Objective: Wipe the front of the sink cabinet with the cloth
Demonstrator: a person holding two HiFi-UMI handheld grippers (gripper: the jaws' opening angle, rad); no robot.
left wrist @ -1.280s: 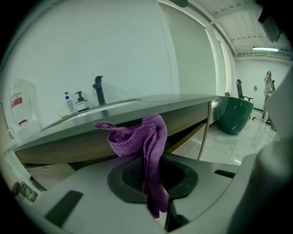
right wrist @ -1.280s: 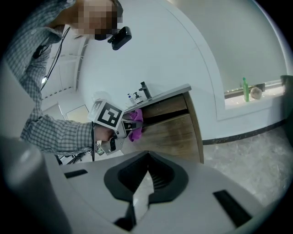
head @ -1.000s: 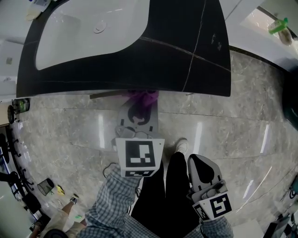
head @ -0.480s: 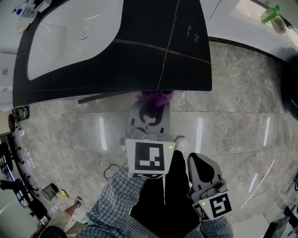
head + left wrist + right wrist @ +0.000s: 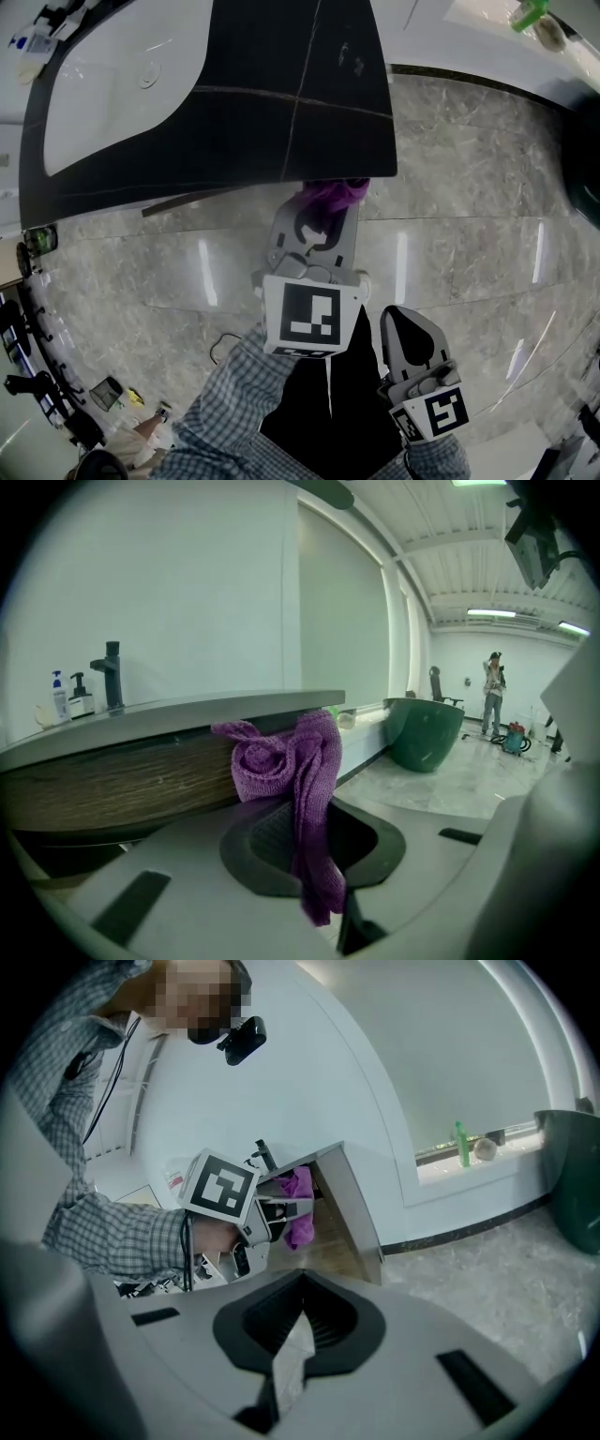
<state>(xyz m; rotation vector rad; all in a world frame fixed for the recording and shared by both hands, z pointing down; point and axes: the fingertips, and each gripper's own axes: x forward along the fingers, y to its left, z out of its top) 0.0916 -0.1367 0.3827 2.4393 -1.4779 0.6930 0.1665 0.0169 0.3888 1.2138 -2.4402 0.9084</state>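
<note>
The purple cloth point(image 5: 334, 195) is bunched in my left gripper point(image 5: 322, 212), whose jaws are shut on it. In the head view it sits just under the front edge of the black sink counter point(image 5: 281, 103), near its right corner. The left gripper view shows the cloth point(image 5: 292, 761) pressed against the wood-grain cabinet front point(image 5: 103, 785), with one end hanging down. My right gripper point(image 5: 401, 321) hangs low beside the person's dark trouser leg, shut and holding nothing, well away from the cabinet. From the right gripper view the cloth point(image 5: 300, 1206) shows beside the cabinet's side panel point(image 5: 352, 1206).
A white basin point(image 5: 122, 84) is set in the counter, with a faucet point(image 5: 110, 672) and pump bottles point(image 5: 62, 694) at its back. A dark green tub point(image 5: 424, 731) stands on the marble floor point(image 5: 469, 187) to the right. A green bottle point(image 5: 460, 1143) is on the sill.
My left gripper and the cloth have slid to the right along the cabinet front, from about the middle to the counter's right corner. The right gripper has stayed by the leg.
</note>
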